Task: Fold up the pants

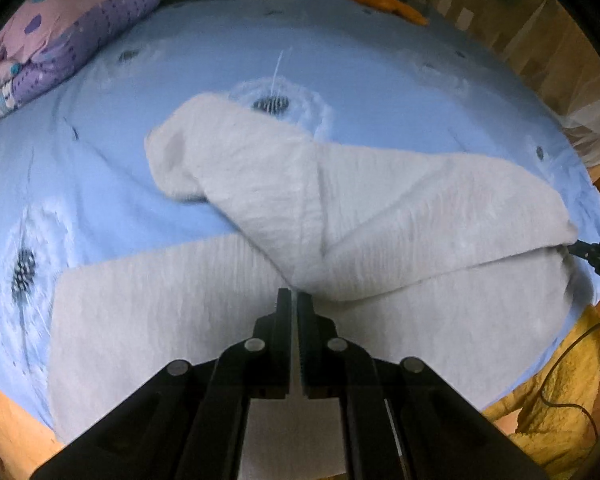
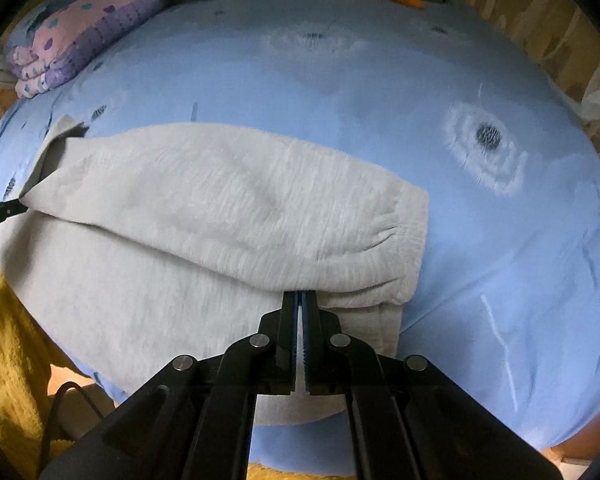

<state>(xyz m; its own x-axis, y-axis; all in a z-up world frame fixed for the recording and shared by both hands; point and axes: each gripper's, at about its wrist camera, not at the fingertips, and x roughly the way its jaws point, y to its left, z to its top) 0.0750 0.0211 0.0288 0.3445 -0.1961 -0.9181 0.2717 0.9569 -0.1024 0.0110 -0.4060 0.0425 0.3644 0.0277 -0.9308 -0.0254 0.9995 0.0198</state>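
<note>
While both tools [image 1: 294, 294] [image 2: 300, 294] pinch, pants [image 1: 380, 200] folded ahead.

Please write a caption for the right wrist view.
Right gripper shut on light grey pants, folding one leg across on a blue bedsheet.

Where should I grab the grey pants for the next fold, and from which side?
Take the pants at the elastic waistband, coming from the bare sheet beside it. That end is a thick, stacked edge lying free, so the jaws can catch all layers.
</note>
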